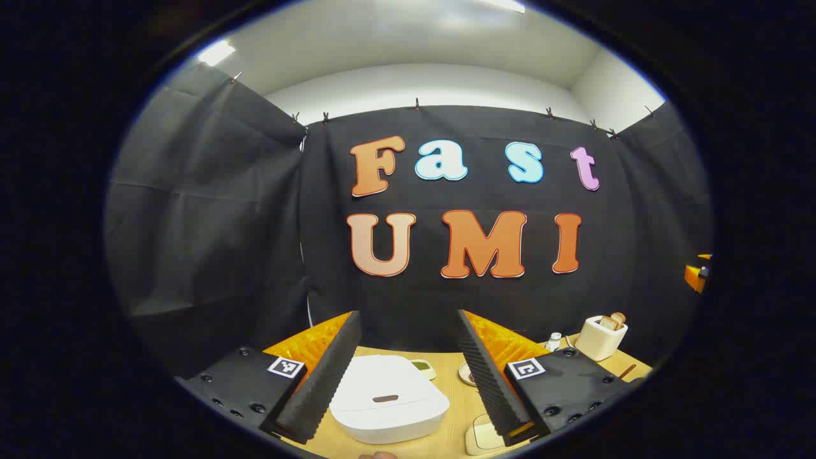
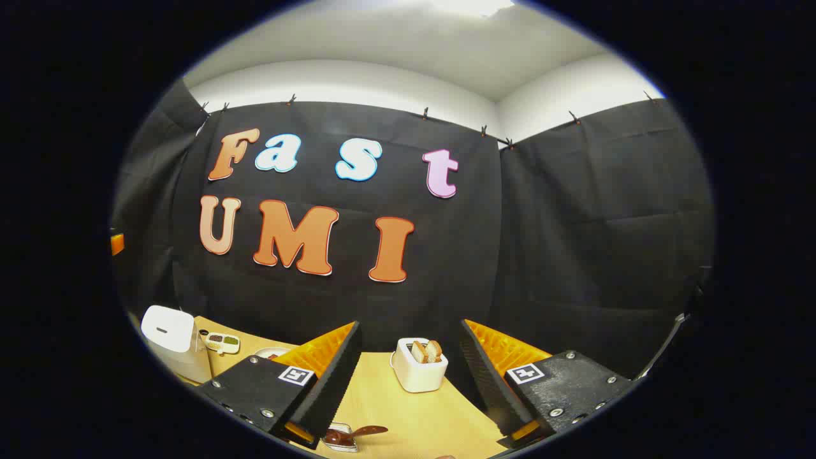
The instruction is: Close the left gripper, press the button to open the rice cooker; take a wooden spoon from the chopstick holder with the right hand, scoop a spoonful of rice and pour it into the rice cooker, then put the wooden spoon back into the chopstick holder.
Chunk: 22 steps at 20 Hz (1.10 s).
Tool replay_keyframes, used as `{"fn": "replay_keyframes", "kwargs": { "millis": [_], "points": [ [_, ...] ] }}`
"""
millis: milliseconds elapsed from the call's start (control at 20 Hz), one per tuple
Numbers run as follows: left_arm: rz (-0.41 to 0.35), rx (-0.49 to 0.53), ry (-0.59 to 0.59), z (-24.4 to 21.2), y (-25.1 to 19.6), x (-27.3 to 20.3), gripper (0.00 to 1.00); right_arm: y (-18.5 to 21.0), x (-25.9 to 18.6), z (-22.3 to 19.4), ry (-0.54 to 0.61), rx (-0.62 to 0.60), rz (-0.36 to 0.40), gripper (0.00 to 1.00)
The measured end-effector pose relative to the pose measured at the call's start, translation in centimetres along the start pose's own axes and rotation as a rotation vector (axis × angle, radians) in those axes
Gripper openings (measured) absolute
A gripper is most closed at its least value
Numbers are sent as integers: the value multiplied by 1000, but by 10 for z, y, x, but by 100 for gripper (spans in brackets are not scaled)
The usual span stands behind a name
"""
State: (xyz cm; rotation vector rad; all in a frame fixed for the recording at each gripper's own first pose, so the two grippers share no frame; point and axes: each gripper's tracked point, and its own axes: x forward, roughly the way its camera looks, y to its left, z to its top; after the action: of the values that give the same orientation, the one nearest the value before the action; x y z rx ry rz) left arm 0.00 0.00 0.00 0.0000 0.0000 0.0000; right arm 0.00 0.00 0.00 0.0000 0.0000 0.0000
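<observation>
Left gripper (image 1: 408, 376): fingers spread wide, gripping nothing, above wooden table (image 1: 456, 427).
White rounded rice cooker (image 1: 387, 398): between those fingers, lid shut.
Right gripper (image 2: 408, 382): fingers apart, gripping nothing.
Dark wooden spoon (image 2: 354, 434): lying near its left finger.

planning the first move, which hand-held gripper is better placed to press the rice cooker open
Left: the left hand-held gripper faces the closed rice cooker between its open fingers; from the right hand-held gripper the cooker sits far off left.

Small dish (image 1: 486, 438) cut off below
</observation>
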Motion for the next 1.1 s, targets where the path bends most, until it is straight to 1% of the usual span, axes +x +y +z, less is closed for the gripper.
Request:
{"fn": "replay_keyframes", "kwargs": {
  "millis": [150, 250, 300, 350, 400, 450, 600, 750, 900, 1100],
  "points": [
    [22, -9, 40, -15, 22, -7, 100, 11, -25, 5, -8, -21, 4, 95],
    [18, -33, 52, -15, 28, -13, 100, 12, -38, 8, -17, -40, -3, 95],
    [31, -33, 58, -14, 33, -16, 100, 11, -43, 11, -23, -46, -9, 97],
    [51, -29, 50, -10, 43, -17, 100, 9, -49, 15, -31, -48, -15, 97],
    [69, -23, 34, -3, 50, -21, 97, 8, -53, 19, -38, -45, -16, 97],
    [76, -16, 20, 3, 53, -25, 100, 7, -56, 21, -42, -40, -15, 95],
    [90, 6, 10, 8, 59, -36, 100, 6, -61, 23, -43, -20, -10, 95],
    [103, 1, 10, 10, 66, -46, 100, 6, -63, 15, -21, -3, -3, 95],
    [114, 2, 8, 13, 71, -50, 100, 9, -66, 11, 1, 32, 13, 95],
    [111, 5, 17, 9, 71, -48, 100, 7, -70, 4, 23, 61, 20, 95]
  ]
}}
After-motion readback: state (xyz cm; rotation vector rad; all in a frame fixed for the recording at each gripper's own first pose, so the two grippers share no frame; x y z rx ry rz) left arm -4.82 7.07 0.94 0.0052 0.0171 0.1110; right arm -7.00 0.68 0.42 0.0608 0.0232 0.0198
